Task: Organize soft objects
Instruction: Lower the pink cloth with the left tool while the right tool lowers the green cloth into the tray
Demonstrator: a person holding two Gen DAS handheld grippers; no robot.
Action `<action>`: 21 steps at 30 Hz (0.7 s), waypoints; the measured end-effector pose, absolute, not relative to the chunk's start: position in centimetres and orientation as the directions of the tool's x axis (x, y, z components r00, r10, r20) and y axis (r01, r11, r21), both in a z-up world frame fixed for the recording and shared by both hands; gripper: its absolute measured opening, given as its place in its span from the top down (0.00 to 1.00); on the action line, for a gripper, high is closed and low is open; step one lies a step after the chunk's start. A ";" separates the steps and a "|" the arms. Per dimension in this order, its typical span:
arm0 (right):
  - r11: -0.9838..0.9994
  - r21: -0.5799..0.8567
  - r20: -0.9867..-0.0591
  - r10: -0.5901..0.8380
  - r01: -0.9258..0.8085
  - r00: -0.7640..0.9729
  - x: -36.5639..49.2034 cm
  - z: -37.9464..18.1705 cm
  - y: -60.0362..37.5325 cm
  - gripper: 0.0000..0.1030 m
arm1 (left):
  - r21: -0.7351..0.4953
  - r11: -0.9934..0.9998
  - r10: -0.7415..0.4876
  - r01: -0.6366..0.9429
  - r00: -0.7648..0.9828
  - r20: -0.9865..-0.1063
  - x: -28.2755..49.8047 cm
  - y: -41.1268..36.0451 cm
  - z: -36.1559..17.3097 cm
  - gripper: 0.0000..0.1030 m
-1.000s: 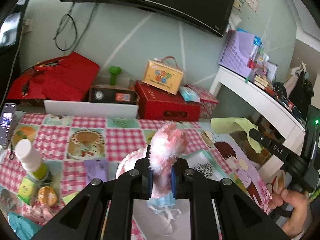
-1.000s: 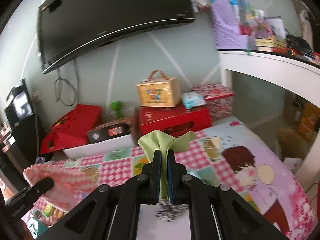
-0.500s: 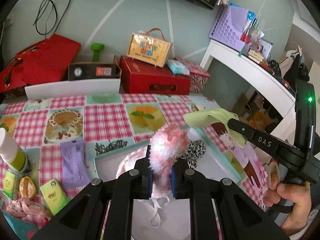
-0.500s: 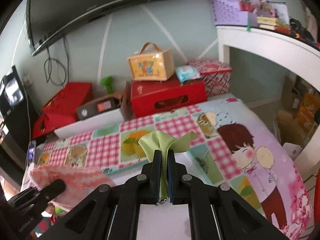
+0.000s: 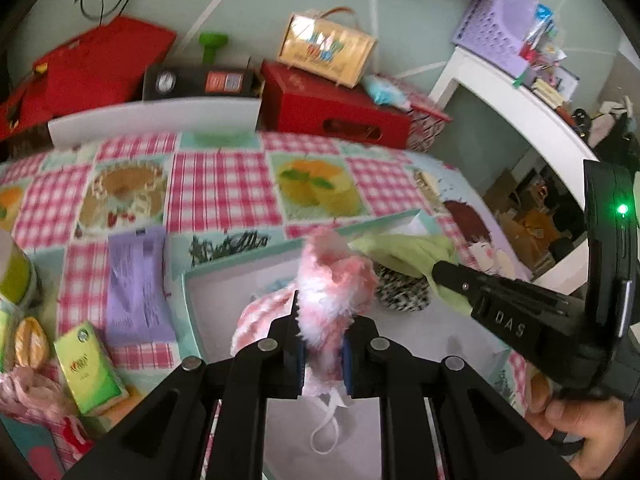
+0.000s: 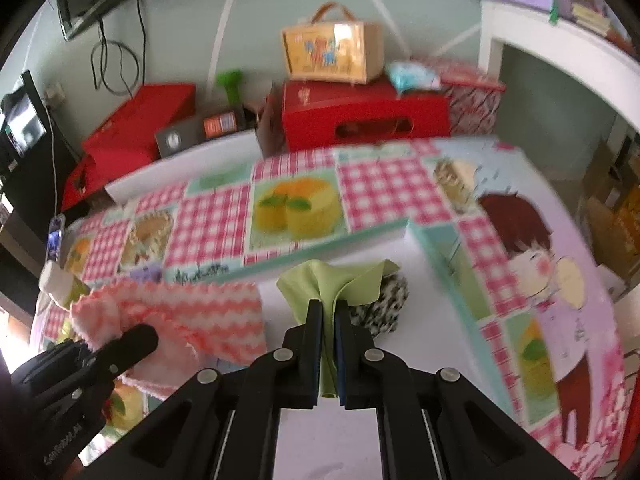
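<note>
The left gripper [image 5: 322, 340] is clenched on a fluffy pink-and-white cloth [image 5: 336, 284], which bunches up between its fingers and drapes down over the left part of a shallow mint-rimmed box [image 5: 240, 262]. From the right wrist view the same cloth shows as a pink zigzag towel hanging across the box's near-left corner. The right gripper [image 6: 328, 344] pinches a light green cloth [image 6: 340, 280] tightly, its folds fanning out above the fingertips, held over the box's white floor. Just behind the green cloth, inside the box, lies a black-and-white spotted soft item [image 6: 384, 304]; it is blurred, so I would only guess it is a scrunchie. The box sits on a tabletop [image 5: 224, 184] covered in pink gingham with cake pictures. To the left lie a purple packet [image 5: 136, 284] and a small green carton [image 5: 90, 366].
</note>
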State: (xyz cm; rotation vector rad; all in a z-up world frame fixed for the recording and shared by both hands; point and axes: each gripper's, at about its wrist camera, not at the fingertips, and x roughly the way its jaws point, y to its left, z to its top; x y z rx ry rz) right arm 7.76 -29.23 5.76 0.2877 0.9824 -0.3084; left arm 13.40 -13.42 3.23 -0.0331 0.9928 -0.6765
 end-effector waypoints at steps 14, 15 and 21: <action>0.919 0.099 -0.910 -0.072 0.383 0.408 8.8 1.5 -29.2 0.91 | -0.287 0.849 -0.448 0.443 0.317 -0.836 15.3 -13.7 -0.3 0.84; 0.919 0.098 -0.911 -0.071 0.381 0.406 8.8 1.4 -29.2 0.91 | -0.287 0.852 -0.445 0.439 0.318 -0.837 15.3 -13.7 -0.4 0.84; 0.925 0.076 -0.914 -0.085 0.372 0.397 9.2 1.7 -28.8 0.90 | -0.288 0.855 -0.441 0.431 0.314 -0.841 15.4 -13.4 -0.2 0.77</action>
